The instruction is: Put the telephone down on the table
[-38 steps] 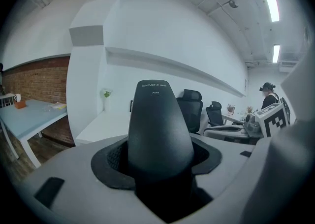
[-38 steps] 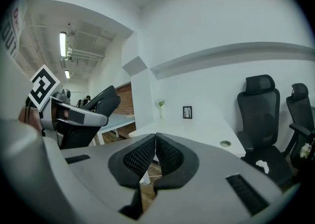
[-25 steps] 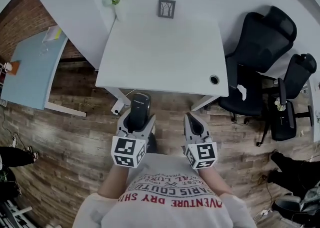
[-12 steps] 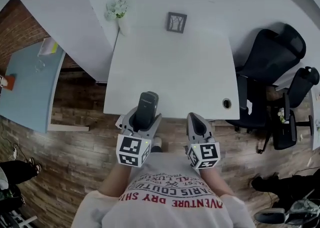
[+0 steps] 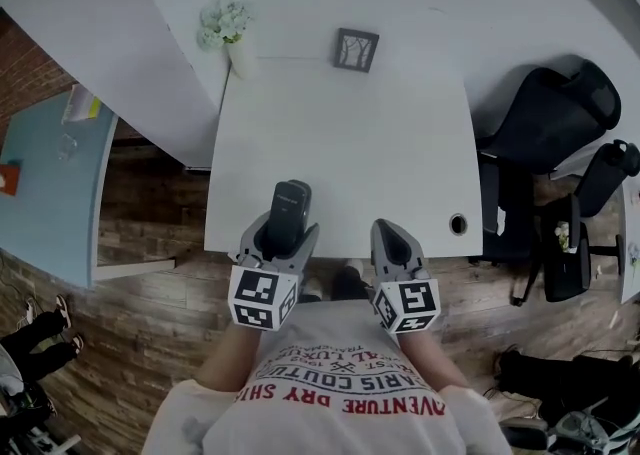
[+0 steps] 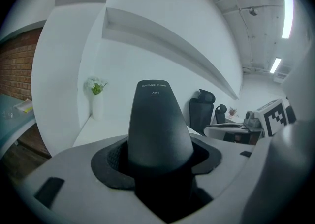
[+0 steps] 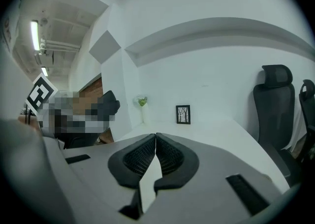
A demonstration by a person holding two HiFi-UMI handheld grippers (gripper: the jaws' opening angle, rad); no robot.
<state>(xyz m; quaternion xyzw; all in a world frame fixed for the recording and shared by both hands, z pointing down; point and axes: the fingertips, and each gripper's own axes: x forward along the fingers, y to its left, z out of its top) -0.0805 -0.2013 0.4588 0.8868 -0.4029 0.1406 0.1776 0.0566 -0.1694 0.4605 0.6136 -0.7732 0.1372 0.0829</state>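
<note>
Moved forward since earlier frame, now reaching over near edge of tabletop (image 5: 380,133). Clamping telephone (image 5: 289,208) in left gripper (image 5: 281,240), top pointing ahead, ready for lowering. Holding right gripper (image 5: 391,246) clenched, empty, aside to stay clear.

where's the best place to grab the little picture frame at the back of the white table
Probably its two side edges, coming from the front, slightly above. The picture frame stands upright, thin and flat, facing the near edge of the table, with the wall right behind it.
</note>
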